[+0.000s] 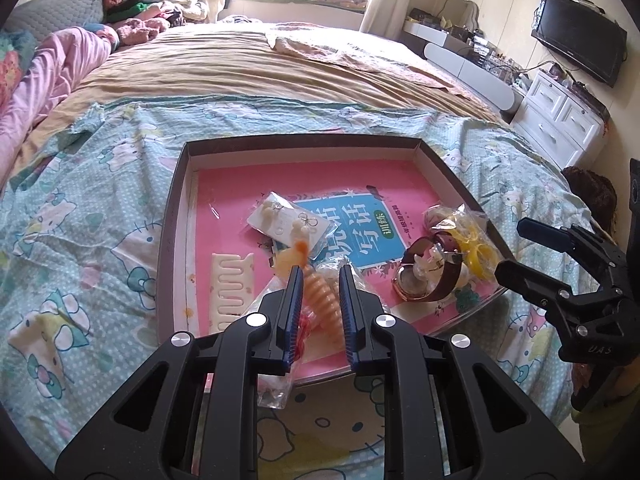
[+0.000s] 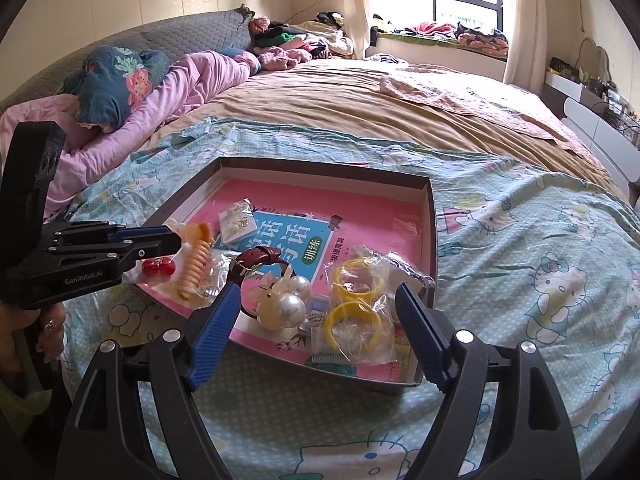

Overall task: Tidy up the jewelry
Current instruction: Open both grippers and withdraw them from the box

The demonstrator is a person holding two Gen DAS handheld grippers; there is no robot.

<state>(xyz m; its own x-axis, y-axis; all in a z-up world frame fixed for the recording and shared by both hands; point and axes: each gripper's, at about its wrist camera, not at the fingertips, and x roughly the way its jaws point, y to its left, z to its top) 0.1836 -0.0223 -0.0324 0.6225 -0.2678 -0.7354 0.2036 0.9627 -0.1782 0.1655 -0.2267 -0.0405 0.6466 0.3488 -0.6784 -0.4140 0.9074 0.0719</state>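
A shallow dark tray (image 1: 172,216) (image 2: 432,216) lined with a pink booklet lies on the bed and holds jewelry. My left gripper (image 1: 320,276) (image 2: 176,240) hovers over its near edge, jaws a little apart on either side of an orange spiral hair clip (image 1: 324,300) (image 2: 195,270); whether they touch it is unclear. My right gripper (image 2: 320,300) (image 1: 516,248) is open wide at the tray's near right corner, around a pearl hair tie (image 2: 280,304) and bagged yellow bangles (image 2: 356,300) (image 1: 472,248). A brown-strapped watch (image 1: 424,276) (image 2: 260,262) lies beside them.
Also in the tray are an earring card (image 1: 284,220) (image 2: 240,220), a cream comb (image 1: 232,292) and red cherry beads (image 2: 158,268). A Hello Kitty sheet (image 1: 80,240) covers the bed. Pink bedding (image 2: 120,128) lies to the left, white drawers (image 1: 560,120) to the right.
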